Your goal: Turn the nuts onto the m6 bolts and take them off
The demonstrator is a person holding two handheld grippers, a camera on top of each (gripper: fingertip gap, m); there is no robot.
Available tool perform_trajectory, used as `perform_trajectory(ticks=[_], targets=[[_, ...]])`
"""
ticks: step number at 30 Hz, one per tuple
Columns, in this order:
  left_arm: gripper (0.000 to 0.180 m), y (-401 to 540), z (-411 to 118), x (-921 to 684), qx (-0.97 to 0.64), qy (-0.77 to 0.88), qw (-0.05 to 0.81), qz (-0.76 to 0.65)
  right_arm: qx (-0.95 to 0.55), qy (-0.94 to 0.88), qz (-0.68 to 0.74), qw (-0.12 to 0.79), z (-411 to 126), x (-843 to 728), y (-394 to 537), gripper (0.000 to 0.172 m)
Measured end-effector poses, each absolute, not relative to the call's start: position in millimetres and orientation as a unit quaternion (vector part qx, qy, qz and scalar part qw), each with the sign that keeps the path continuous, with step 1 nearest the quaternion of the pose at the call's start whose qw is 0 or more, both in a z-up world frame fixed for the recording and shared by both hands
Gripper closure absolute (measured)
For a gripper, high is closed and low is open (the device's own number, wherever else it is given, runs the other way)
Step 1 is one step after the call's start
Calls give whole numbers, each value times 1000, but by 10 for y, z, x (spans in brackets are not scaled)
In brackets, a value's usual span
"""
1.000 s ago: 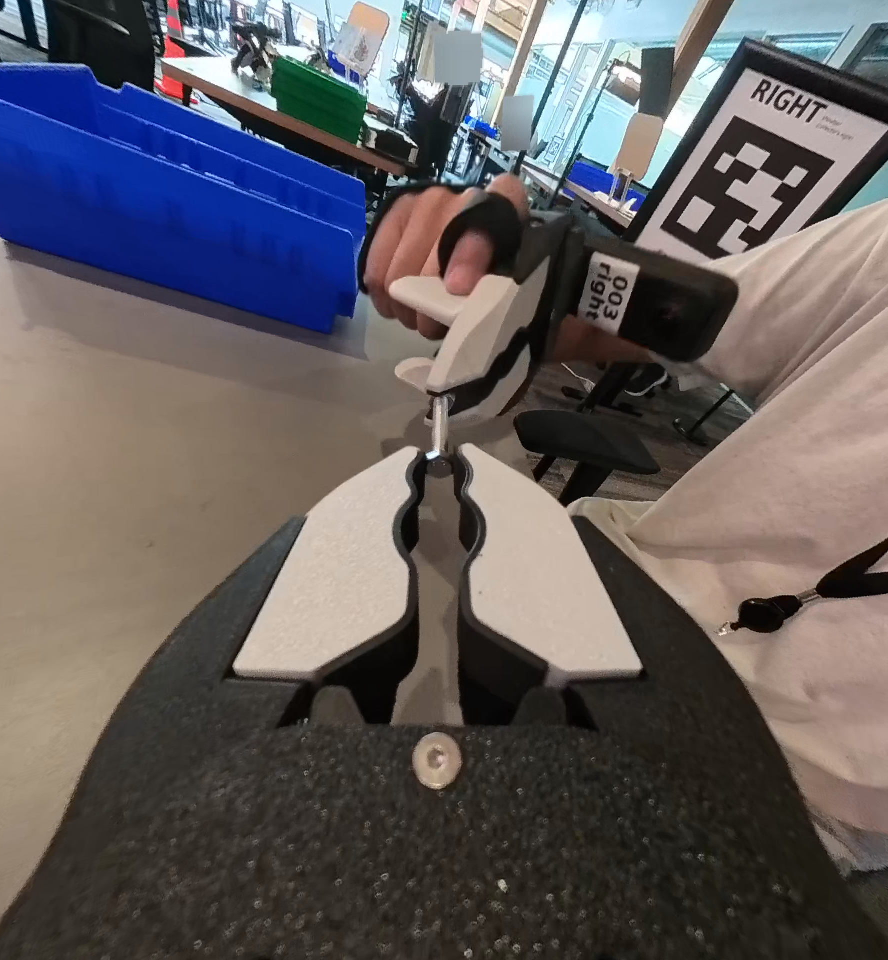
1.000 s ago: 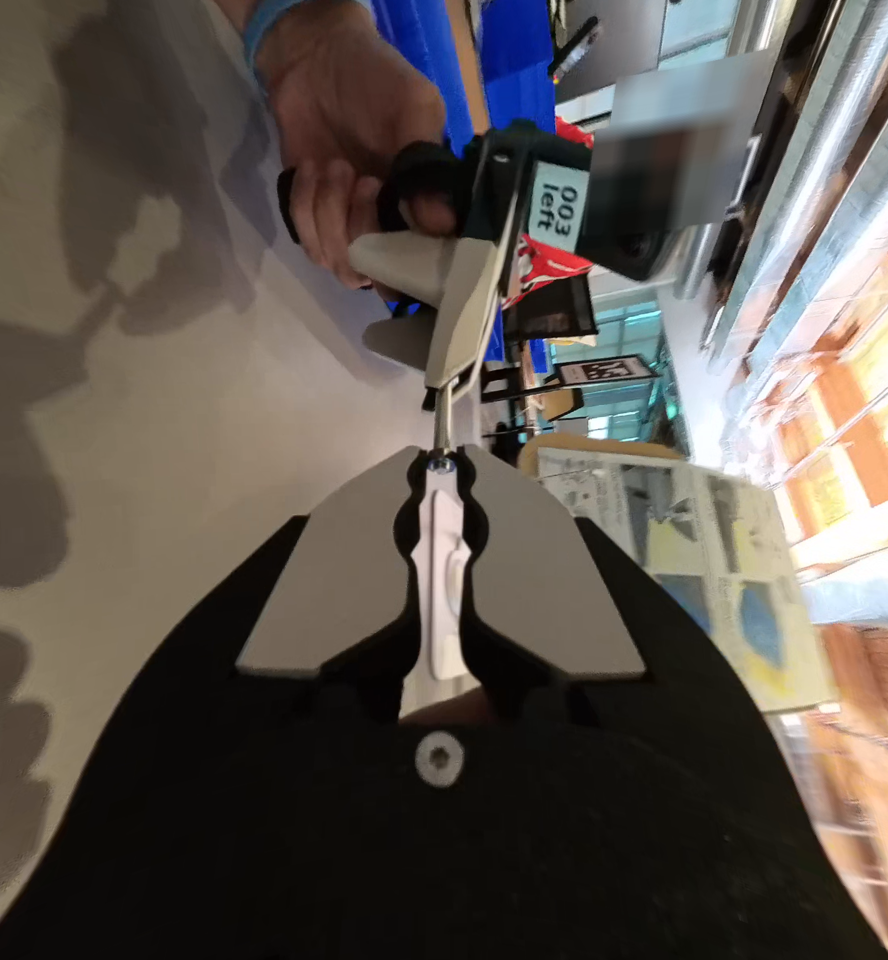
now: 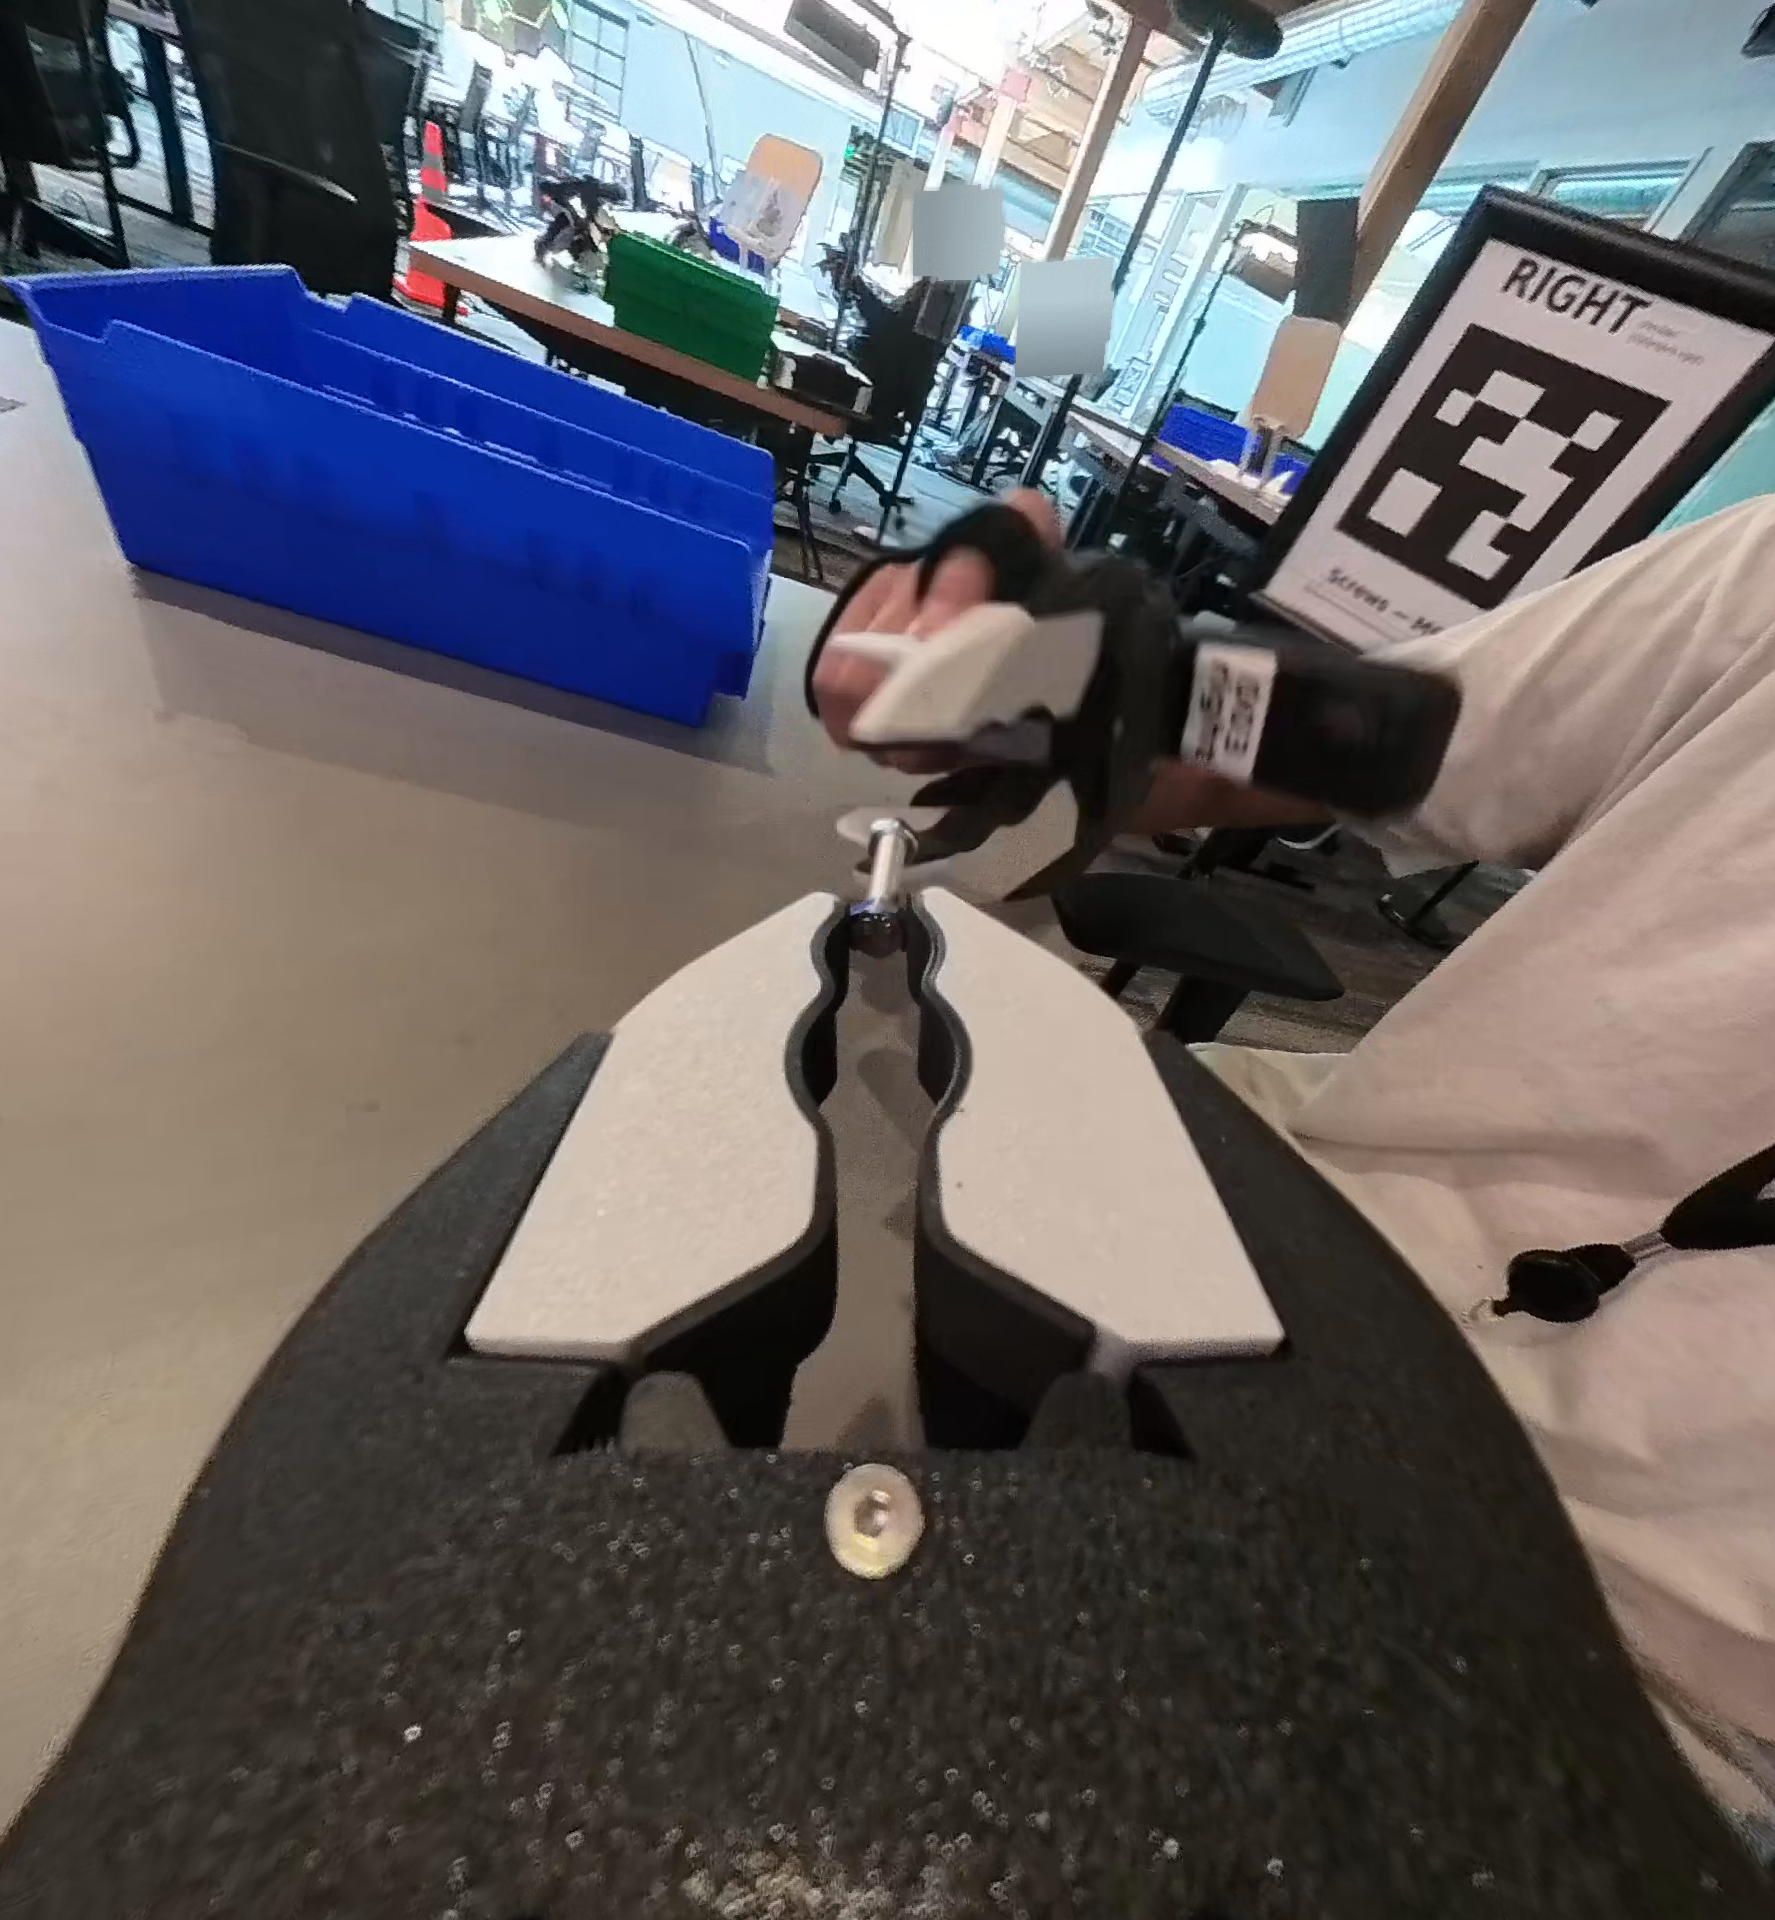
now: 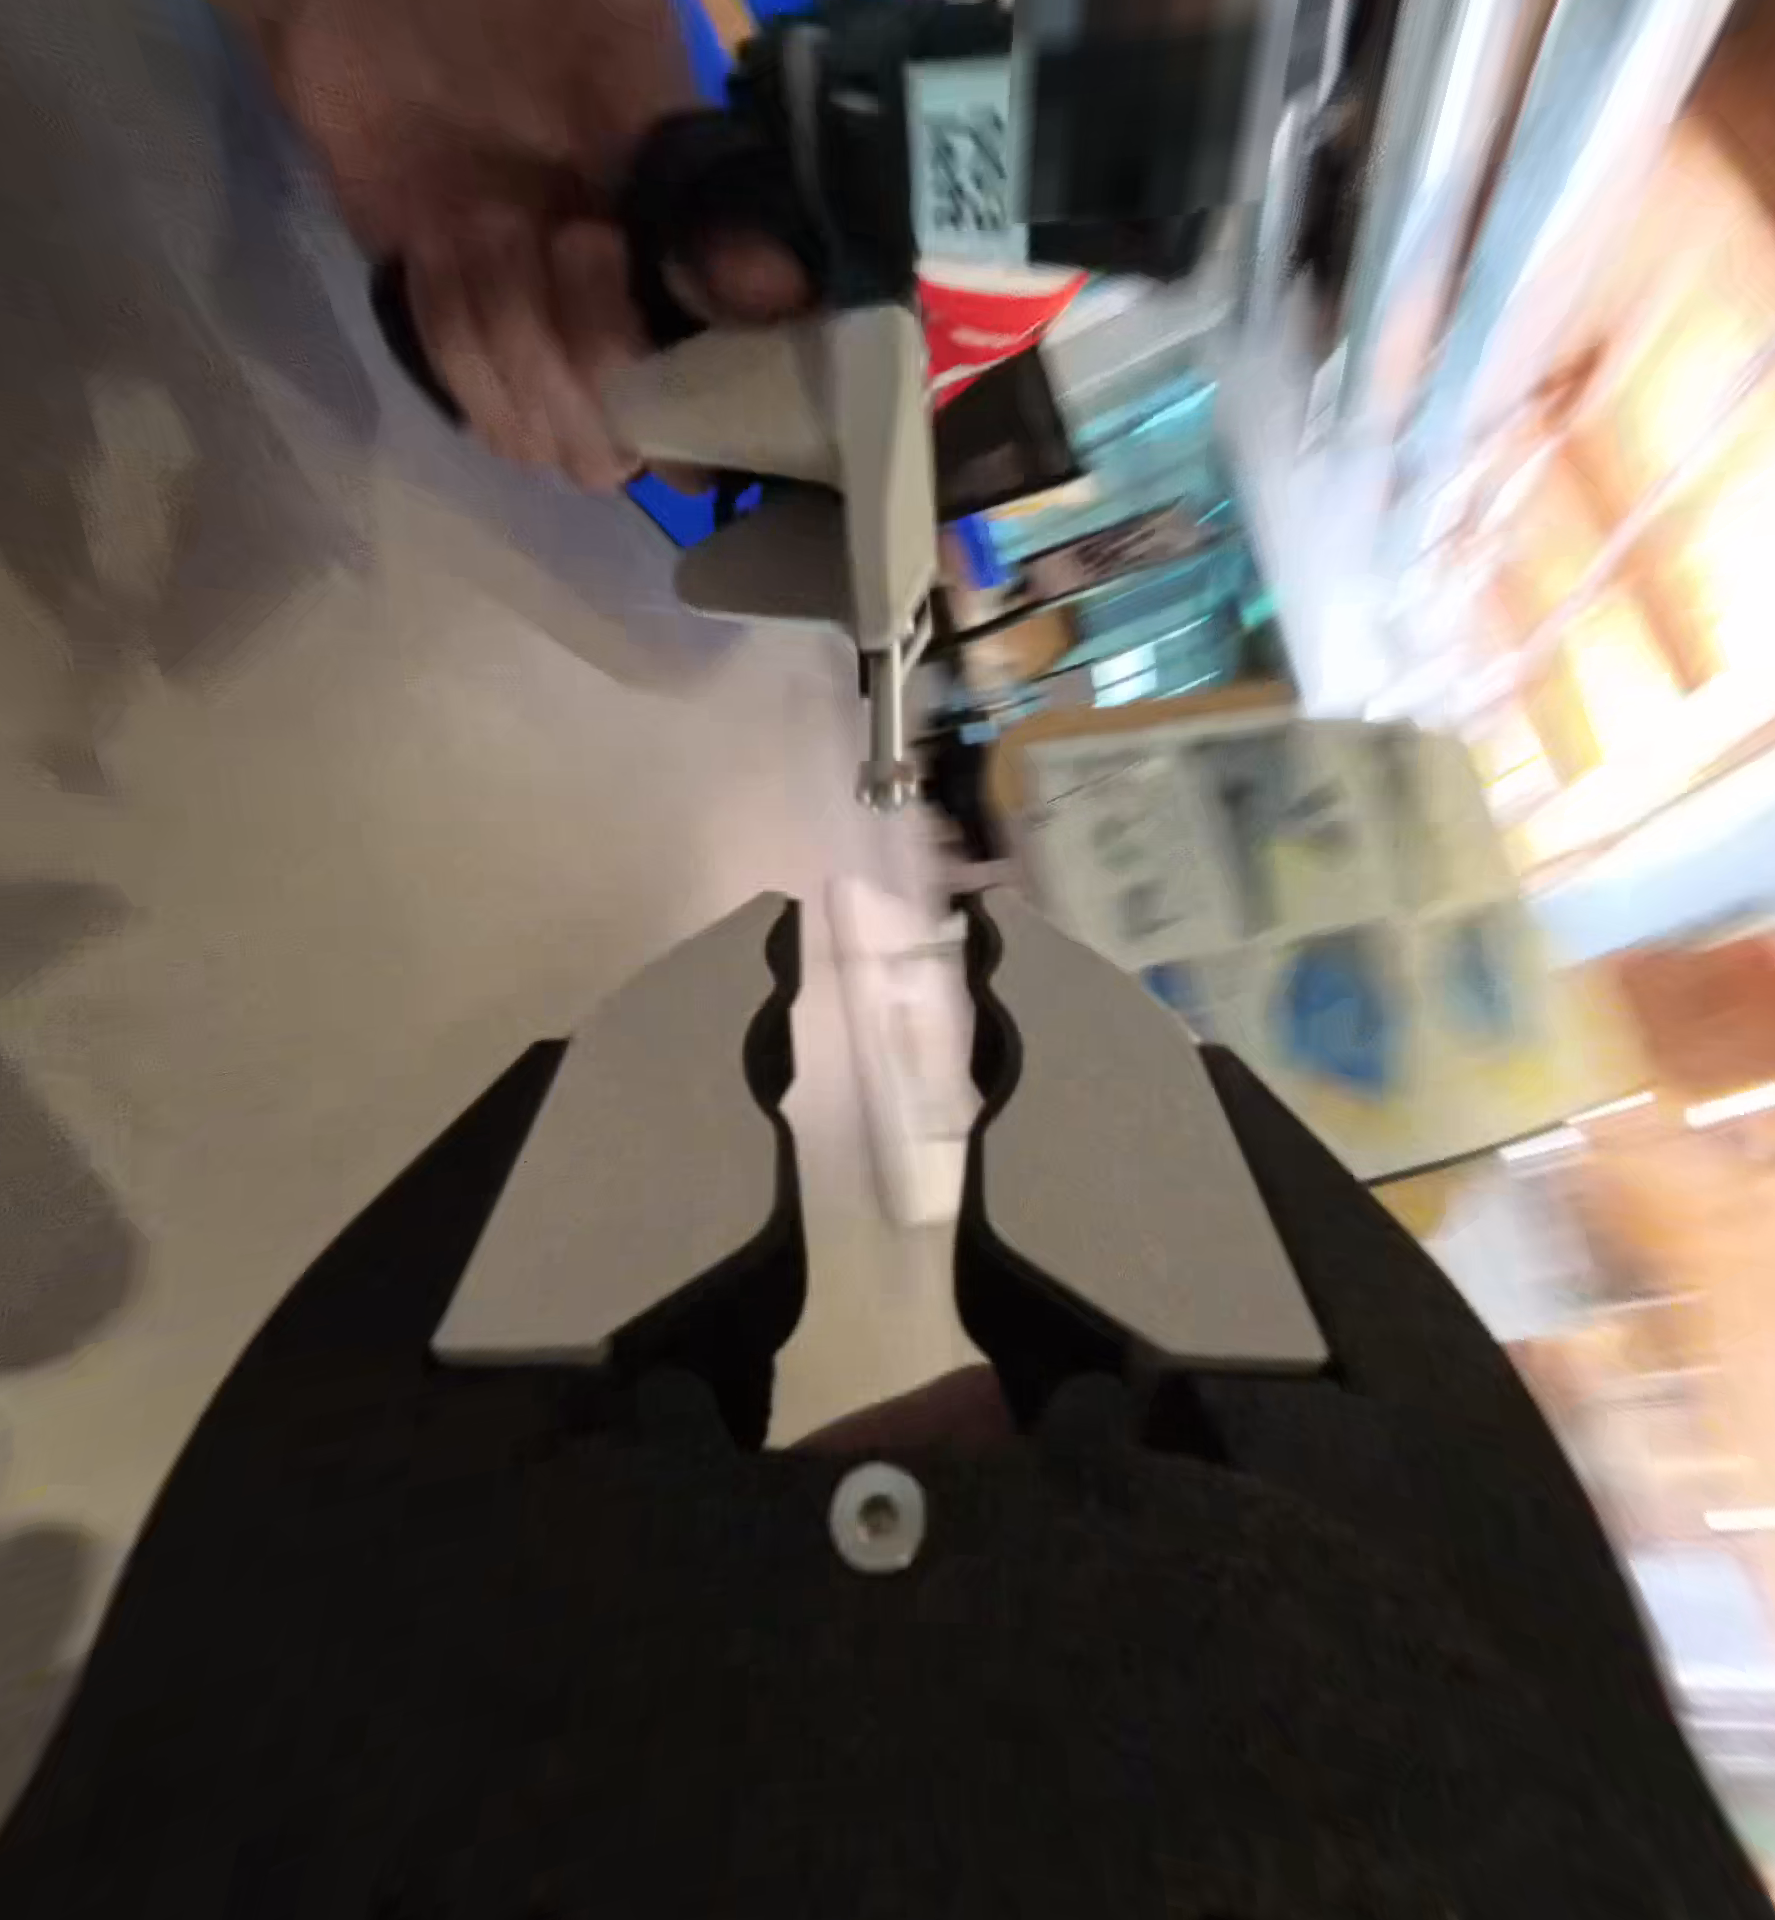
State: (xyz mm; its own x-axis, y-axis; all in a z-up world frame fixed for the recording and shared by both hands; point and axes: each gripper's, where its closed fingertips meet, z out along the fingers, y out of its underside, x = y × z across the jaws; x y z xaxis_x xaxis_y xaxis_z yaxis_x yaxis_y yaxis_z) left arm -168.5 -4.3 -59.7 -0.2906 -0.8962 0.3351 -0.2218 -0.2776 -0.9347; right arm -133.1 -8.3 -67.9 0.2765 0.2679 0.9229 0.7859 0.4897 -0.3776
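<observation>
Workshop-type space, with a plain grey table (image 3: 239,935) up front and rows of desks and office chairs behind it. The left gripper (image 3: 878,920) reaches out low over the table with its white fingers nearly together, clamped on the end of the bolt (image 3: 881,868). The silver shank sticks out forward and slightly up, and the far end has what looks like the nut (image 4: 885,795) on it, though it's too small and blurry to be sure.

The right gripper (image 4: 878,920) sits opposite, pointing back toward the left one, held in a hand (image 3: 893,644) wearing a black strap, with a cream sleeve (image 3: 1589,727) coming in from the right. Its fingers are spread apart with nothing between them. From the right wrist view the bolt tip sits just ahead of them, not touching. That view is heavily motion-blurred, so fine detail is gone.

Other stuff: a blue bin (image 3: 426,488) sits on the table well off to the left, a framed marker sign (image 3: 1506,436) stands behind the right hand, and a black chair (image 3: 1205,945) sits past the table edge. A lanyard clip (image 3: 1558,1278) hangs on the person's shirt.
</observation>
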Motion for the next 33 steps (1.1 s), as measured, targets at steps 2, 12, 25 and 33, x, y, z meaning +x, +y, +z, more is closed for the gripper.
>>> perform_trajectory(ticks=[2, 12, 25, 33], targets=[[171, -77, -589, -1684, -521, 533, 272, -609, -371, -603, -297, 641, -648, -1419, -165, 147], [171, -145, -633, -1656, -519, 546, 261, -604, -352, -619, -309, 630, -680, -1538, -91, 161], [171, -109, -720, -1608, -530, 565, 293, -560, -701, -228, 542, 405, -624, -1542, -107, 162], [171, -109, -719, -1604, -532, 562, 288, -564, -692, -182, 585, 382, -674, -1544, -142, 149]])
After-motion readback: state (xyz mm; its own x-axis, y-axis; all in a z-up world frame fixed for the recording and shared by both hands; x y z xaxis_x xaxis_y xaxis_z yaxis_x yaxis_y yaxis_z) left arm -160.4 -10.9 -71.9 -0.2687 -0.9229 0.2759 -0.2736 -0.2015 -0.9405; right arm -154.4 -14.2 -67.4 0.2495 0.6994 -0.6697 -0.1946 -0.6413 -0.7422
